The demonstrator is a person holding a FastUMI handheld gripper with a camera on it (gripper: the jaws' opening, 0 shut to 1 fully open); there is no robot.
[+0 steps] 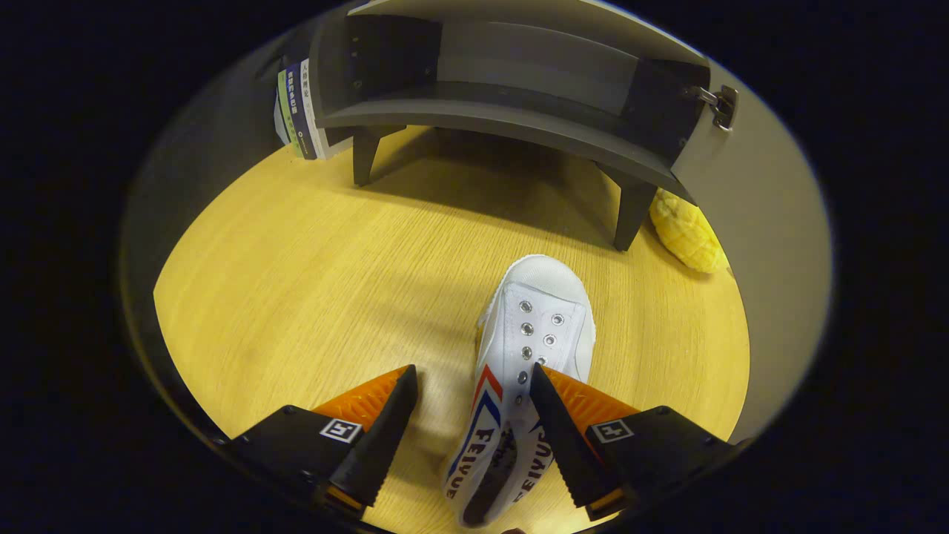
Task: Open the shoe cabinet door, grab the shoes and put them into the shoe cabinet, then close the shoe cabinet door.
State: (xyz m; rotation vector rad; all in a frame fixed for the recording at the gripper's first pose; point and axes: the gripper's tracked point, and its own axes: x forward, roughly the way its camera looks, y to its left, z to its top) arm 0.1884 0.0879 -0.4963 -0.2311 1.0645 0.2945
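Note:
A white canvas shoe (530, 348) with metal eyelets and red and blue stripes lies on the wooden table, toe pointing toward the cabinet. My gripper (472, 386) is open above its heel end; the right finger (552, 415) overlaps the shoe's tongue and right side, and the left finger (389, 415) stands over bare table to the shoe's left. Neither finger presses on it. Beyond the shoe stands the dark grey shoe cabinet (511, 119) on short legs, its door (749, 245) swung open to the right, hinge (718, 100) showing. The inner shelf looks bare.
Several books (296, 111) lean upright against the cabinet's left side. A yellow pineapple-like object (686, 233) lies by the cabinet's right front leg, next to the open door. The wooden table (296, 282) stretches to the left of the shoe.

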